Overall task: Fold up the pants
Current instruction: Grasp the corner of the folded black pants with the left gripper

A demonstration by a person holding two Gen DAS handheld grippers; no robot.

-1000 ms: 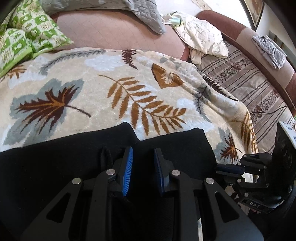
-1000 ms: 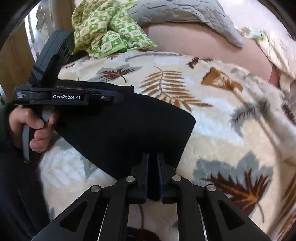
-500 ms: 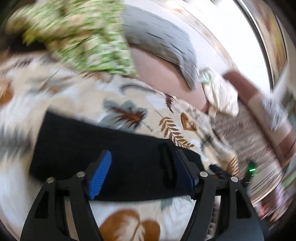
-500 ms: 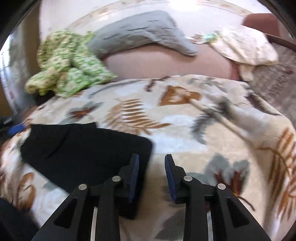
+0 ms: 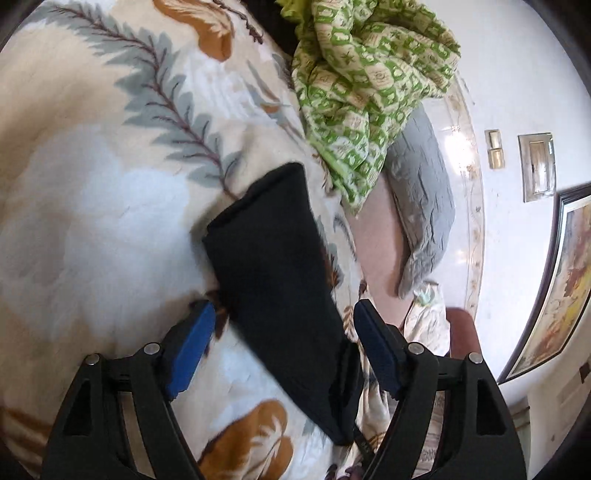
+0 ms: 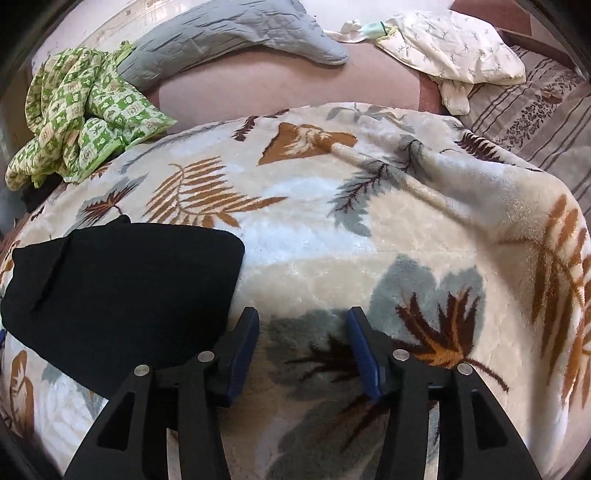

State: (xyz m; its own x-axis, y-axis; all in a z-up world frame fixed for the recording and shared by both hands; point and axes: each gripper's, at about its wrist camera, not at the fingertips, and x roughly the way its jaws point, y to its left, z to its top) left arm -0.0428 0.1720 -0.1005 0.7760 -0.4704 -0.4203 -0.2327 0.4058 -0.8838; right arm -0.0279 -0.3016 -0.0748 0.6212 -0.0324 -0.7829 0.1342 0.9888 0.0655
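We see the black pants (image 6: 122,295) lying folded into a compact dark slab on the leaf-print blanket (image 6: 369,229). That blanket is our landmark: everything else sits on it or off its edges.

Our left gripper (image 5: 282,332) has its jaws spread wide, nothing clamped. The pants (image 5: 273,266) run lengthwise through the gap between its blue pads (image 5: 192,343); we can't tell whether either pad touches the fabric. View is rolled hard, so the blanket (image 5: 92,184) fills its left half.

Our right gripper (image 6: 303,347) also has jaws apart and empty, over bare blanket. Its left finger sits just beside the pants' near corner; contact not clear.

Off the blanket's far edge:
- green patterned cloth (image 6: 81,110), crumpled, overlapping the blanket's far-left corner
- grey quilted pillow (image 6: 236,33) just behind it, on the pink mattress (image 6: 280,85)
- cream garment (image 6: 454,48) past the far-right corner
- striped sheet (image 6: 546,122) off the right side

Left wrist view also shows a framed picture (image 5: 569,280) on the wall beyond the pillow (image 5: 424,188) and green cloth (image 5: 369,81).
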